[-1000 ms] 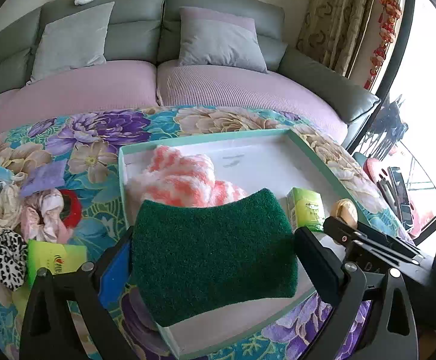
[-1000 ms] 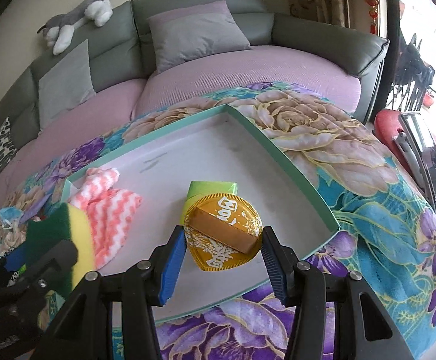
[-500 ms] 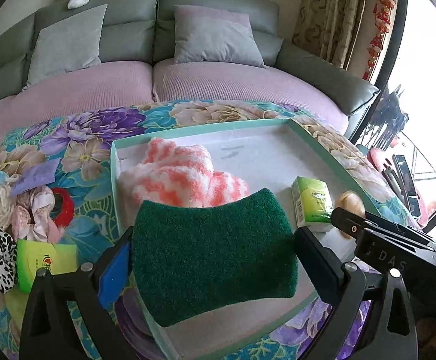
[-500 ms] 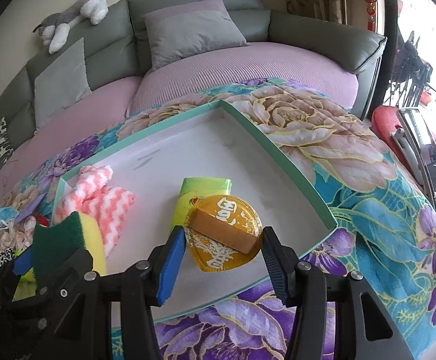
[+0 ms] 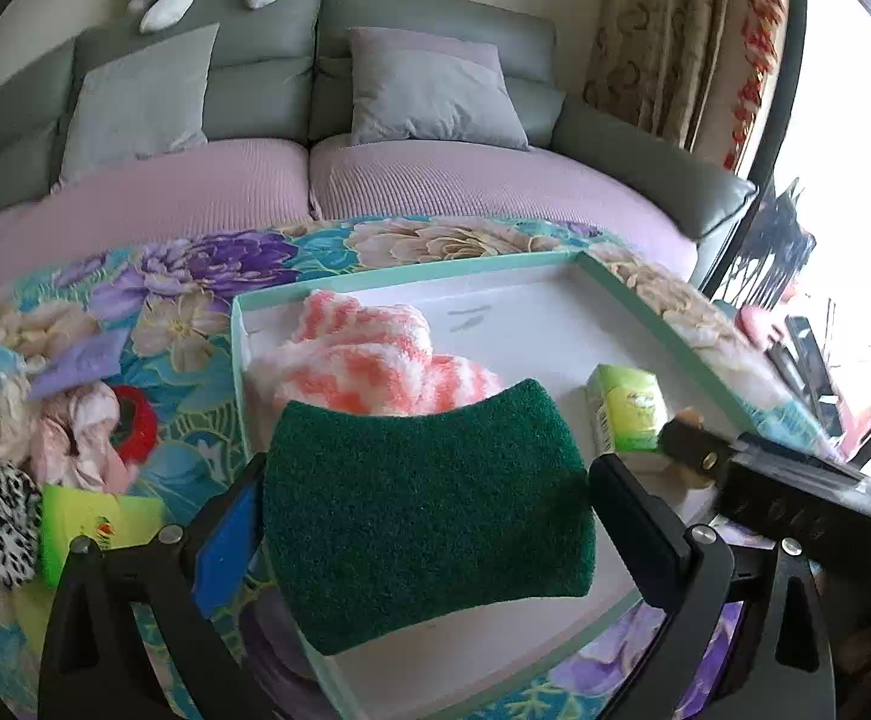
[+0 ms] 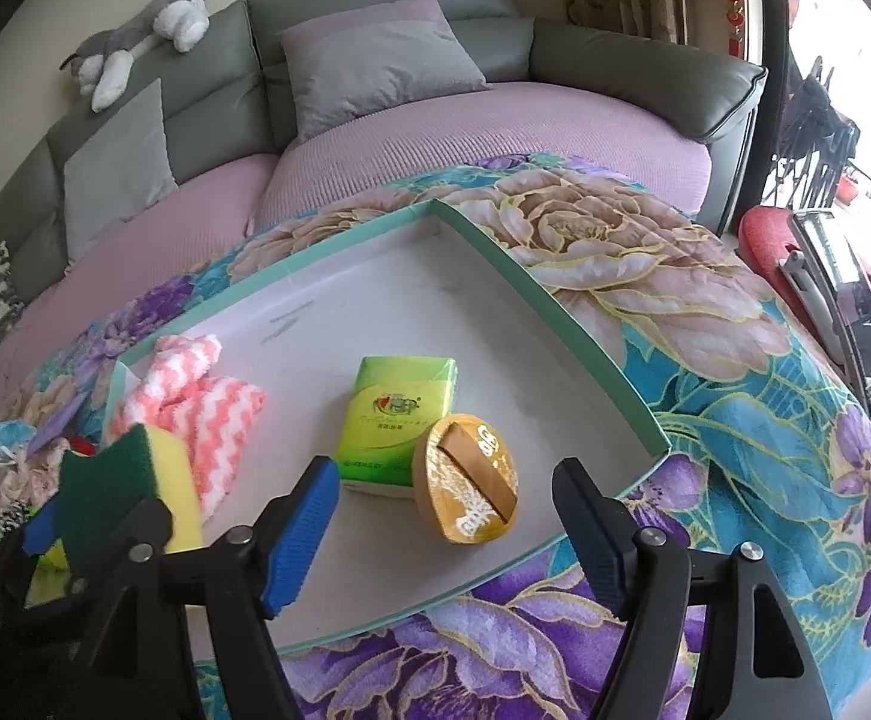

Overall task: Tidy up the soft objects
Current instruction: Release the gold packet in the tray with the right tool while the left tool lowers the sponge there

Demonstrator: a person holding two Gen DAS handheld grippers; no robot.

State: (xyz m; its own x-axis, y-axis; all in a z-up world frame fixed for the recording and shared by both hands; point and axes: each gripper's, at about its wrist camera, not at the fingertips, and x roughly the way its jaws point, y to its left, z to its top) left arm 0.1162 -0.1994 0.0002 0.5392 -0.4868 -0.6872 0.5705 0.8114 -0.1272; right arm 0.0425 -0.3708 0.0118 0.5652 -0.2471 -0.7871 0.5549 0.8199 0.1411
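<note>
Teal-rimmed tray [image 6: 585, 348]: one, on the flowered tabletop [image 6: 735, 360]; white floor part filled, back half bare.
Change at right gripper [image 6: 447, 531]: jaws have just been opening, now apart; gold round packet [image 6: 468, 483] no longer pinched as it was a second ago, lying free on the tray floor between and just beyond the blue pads, leaning on the tissue pack.
Meaning for the task: packet counts as delivered; right gripper free for another pick, by judgement.
Left gripper [image 5: 429, 513]: jaws clamped on the green-and-yellow sponge [image 5: 429, 516], held above the tray's near edge, not yet set down; looks next in line for the tray.
Pink-and-white towel [image 5: 375, 360]: one, bunched in the tray's left corner.
Sponges: one, in the left jaws.
Green tissue packs: one inside the tray [image 6: 399, 414], beside the towel; one more green pack [image 5: 99, 522] out on the tabletop.
Gold packets: one, in the tray.
Count in tray: three things resting, a fourth hovering.
Loose pile left of the tray [image 5: 45, 420]: scrunchies and cloth scraps, among them one leopard-print [image 5: 0, 522] and one red ring [image 5: 135, 420]; exact total cannot be told, too tangled.
</note>
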